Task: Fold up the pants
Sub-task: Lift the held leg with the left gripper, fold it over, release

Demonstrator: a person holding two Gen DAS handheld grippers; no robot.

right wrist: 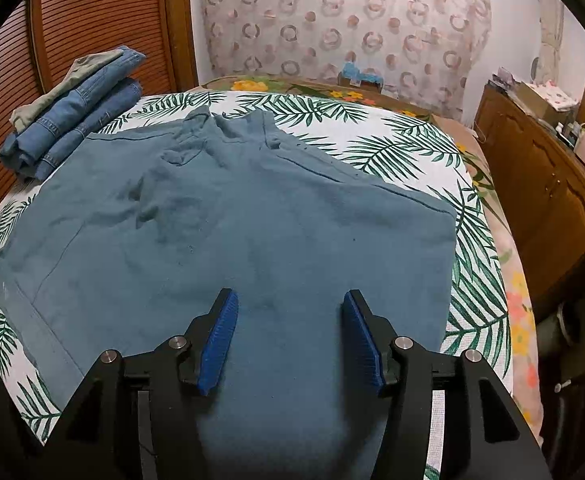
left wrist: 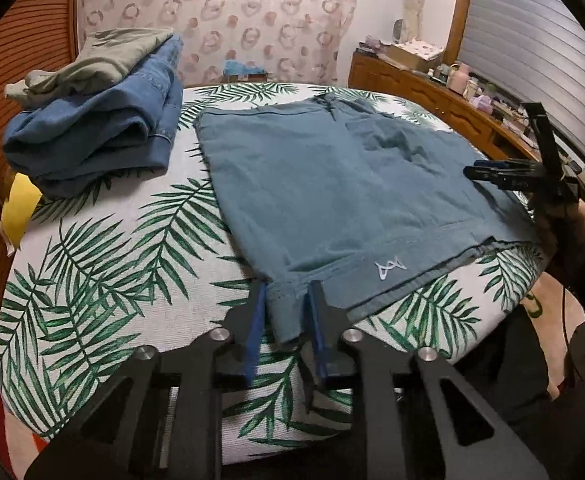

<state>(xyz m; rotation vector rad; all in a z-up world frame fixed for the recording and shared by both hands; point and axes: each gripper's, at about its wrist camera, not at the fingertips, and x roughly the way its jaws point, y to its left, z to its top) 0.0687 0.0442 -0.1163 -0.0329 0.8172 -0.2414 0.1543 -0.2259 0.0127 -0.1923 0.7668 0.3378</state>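
Teal pants (left wrist: 312, 184) lie folded flat on the palm-leaf bedspread (left wrist: 112, 260), with a small white logo near the hem. My left gripper (left wrist: 286, 300) is shut on the near hem corner, and the cloth is pinched between its blue pads. In the right wrist view the same pants (right wrist: 252, 220) spread out ahead. My right gripper (right wrist: 290, 320) stands open over their near edge, pads wide apart with only flat cloth under them. From the left wrist view, the right gripper (left wrist: 476, 172) shows at the pants' right side.
A pile of folded blue jeans (left wrist: 92, 132) with a grey-green garment on top sits at the bed's far left corner (right wrist: 72, 120). A wooden dresser (right wrist: 552, 200) with clutter runs along the right. A slatted wooden panel (right wrist: 92, 20) stands behind the pile.
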